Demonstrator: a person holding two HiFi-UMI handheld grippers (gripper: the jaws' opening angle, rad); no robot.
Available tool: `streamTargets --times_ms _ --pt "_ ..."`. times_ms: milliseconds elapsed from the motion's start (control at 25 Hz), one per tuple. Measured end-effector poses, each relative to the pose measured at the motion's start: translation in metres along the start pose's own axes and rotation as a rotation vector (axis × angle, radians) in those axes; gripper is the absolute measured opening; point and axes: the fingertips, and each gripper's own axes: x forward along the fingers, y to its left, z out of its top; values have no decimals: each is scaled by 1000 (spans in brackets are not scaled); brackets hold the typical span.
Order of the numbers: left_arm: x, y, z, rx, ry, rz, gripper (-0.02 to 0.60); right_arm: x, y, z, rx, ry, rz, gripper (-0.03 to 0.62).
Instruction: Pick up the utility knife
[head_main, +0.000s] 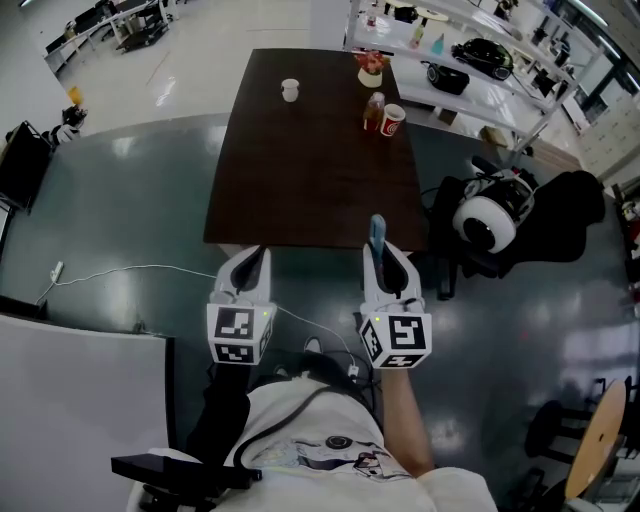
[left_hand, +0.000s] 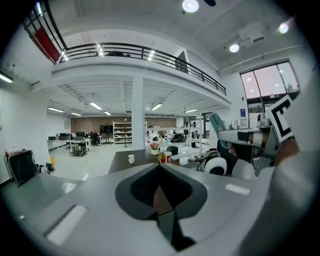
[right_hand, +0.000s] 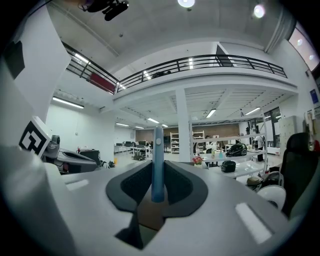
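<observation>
Dark surface (head_main: 310, 150) lies ahead of both tongs. Right tongs (head_main: 383, 262) are clamped on the blue utility knife (right_hand: 157, 165), which stands upright between them. Left tongs (head_main: 255, 262) are together, just beside the right.

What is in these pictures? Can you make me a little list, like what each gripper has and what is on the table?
Right gripper: shut on the blue utility knife, which stands upright between its jaws
Left gripper: jaws together, holding nothing
Table: dark brown, ahead of both grippers
On the table, far end: white cup, red can, bottle, potted flowers
Knife picked up: yes, it is off the table
</observation>
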Motion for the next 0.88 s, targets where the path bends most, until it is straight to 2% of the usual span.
streamTargets --times_ms 440,880 --pt "-69 11 -12 -6 -30 -28 -2 -49 64 -9 4 14 -20 72" --pt "-91 -11 -16 7 -34 -74 -2 -89 65 -17 17 17 -67 72"
